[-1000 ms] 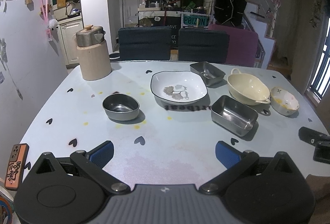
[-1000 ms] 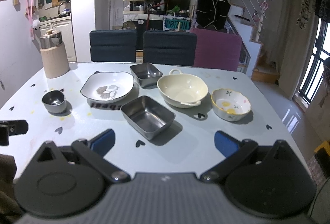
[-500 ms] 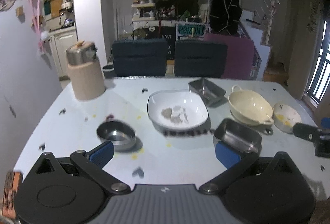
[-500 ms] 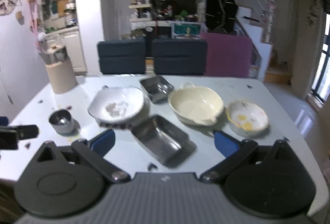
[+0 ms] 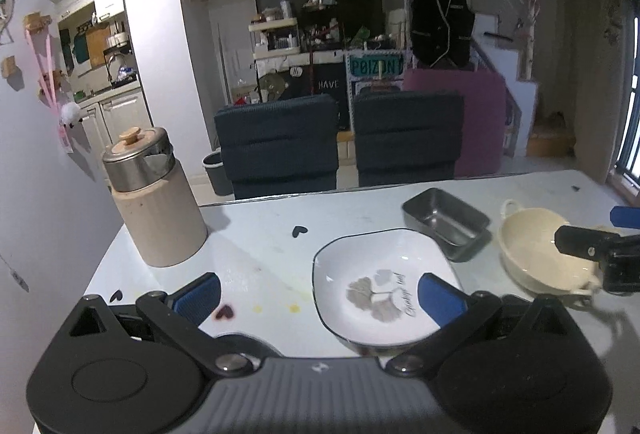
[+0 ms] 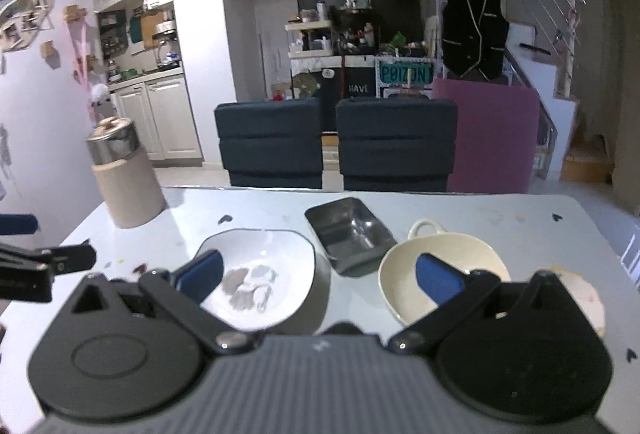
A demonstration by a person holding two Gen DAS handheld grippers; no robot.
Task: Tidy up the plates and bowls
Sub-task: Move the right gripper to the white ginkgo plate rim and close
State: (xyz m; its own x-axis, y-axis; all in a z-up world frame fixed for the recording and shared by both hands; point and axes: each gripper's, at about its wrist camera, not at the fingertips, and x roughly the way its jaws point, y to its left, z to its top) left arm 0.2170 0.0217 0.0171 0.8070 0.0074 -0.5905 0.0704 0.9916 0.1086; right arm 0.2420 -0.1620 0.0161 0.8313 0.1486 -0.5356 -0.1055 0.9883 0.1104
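Currently we are holding both tools low over the surface, nothing grasped. Left hand-held gripper: fingers spread wide, empty, its right pad overlapping the white leaf-print plate in view. Right hand-held gripper: also spread wide and empty, its pads straddling the plate and the cream handled bowl.

Risks we are flagging:
- Both grippers are crowding the same cluster. The right one is showing at 3 o'clock in the left view, over the cream bowl; a collision looks likely if both are reaching for the plate.
- The plate rim is shallow and glazed, so a pinch on its edge could slip or tip it.
- The steel rectangular dish is sitting just beside the plate at 1 o'clock and near the bowl; lifting either could knock it.

Surroundings: a beige canister with a steel lid is standing at 10 o'clock, well apart from the dishes. A pale floral bowl is peeking out at 3 o'clock in the right view, mostly hidden behind the gripper body. Dark chairs are lining the far edge at 12 o'clock. We are seeing nothing stacked yet.
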